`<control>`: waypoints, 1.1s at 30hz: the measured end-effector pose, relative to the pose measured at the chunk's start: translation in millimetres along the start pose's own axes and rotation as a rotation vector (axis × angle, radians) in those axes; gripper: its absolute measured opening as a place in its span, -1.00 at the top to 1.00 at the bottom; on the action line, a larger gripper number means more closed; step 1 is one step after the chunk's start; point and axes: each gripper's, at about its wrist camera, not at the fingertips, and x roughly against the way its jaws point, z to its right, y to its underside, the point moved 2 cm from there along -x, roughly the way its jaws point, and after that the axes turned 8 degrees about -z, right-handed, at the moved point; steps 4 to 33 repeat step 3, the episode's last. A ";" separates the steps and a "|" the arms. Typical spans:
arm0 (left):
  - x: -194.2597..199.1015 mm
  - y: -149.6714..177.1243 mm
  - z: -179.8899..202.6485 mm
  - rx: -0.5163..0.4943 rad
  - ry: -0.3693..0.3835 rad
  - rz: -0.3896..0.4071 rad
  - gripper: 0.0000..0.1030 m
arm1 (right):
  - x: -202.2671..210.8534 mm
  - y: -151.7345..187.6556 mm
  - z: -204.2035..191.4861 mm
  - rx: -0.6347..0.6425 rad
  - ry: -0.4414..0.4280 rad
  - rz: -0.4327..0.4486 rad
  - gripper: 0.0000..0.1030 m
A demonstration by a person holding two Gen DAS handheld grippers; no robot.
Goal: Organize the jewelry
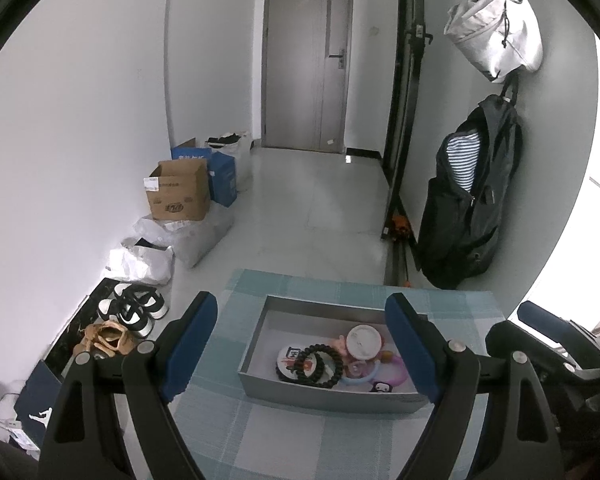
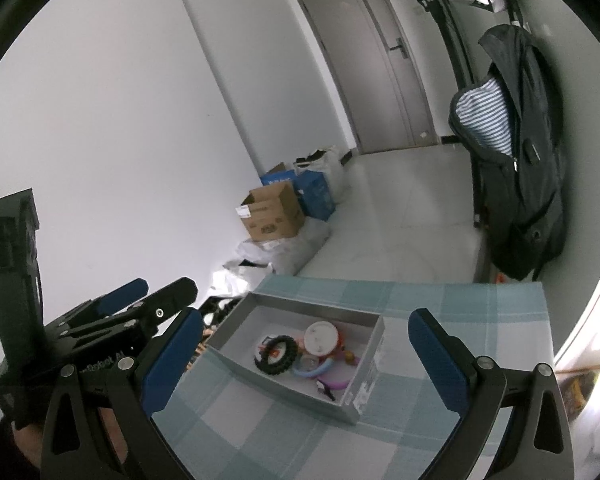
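Grey box (image 1: pixel 260 344) sits on the counter (image 1: pixel 284 432), which is covered in a blue-and-white checked cloth. All the jewelry in sight lies inside the box, bunched toward its near right end: a black beaded bracelet (image 1: pixel 320 364) resting over a round badge (image 1: pixel 290 360), a white round case (image 1: pixel 363 340) behind it, a light blue ring (image 1: pixel 358 378) and a purple ring (image 1: pixel 392 376) to the right, a small dark charm (image 1: pixel 381 387) against the front wall. Pieces overlap and touch; nothing is sorted apart. No jewelry shows on the cloth outside the box.

Left gripper (image 1: pixel 300 344) hangs above the near edge of the box, jaws spread wide, holding nothing. Right gripper (image 2: pixel 304 356) is raised off to the right, jaws likewise wide and empty, aimed at the same box.

Judgement: the scene fits two stages equally. Either the pieces have all been gathered into the box and the job is about done, or the heap is waiting to be taken out and arranged. Cannot settle which from here.

Any further handling would call for care: the pieces are small, tangled and low behind the box walls.
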 end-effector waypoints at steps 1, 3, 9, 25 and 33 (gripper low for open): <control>-0.3 -0.4 -0.8 0.004 0.001 0.000 -0.61 | -1.3 -0.1 1.0 -0.004 0.001 -0.002 -1.00; 0.1 -0.4 -2.4 0.012 0.007 0.008 -0.61 | -3.5 -0.5 2.7 -0.017 0.001 -0.013 -1.00; 0.1 -0.4 -2.4 0.012 0.007 0.008 -0.61 | -3.5 -0.5 2.7 -0.017 0.001 -0.013 -1.00; 0.1 -0.4 -2.4 0.012 0.007 0.008 -0.61 | -3.5 -0.5 2.7 -0.017 0.001 -0.013 -1.00; 0.1 -0.4 -2.4 0.012 0.007 0.008 -0.61 | -3.5 -0.5 2.7 -0.017 0.001 -0.013 -1.00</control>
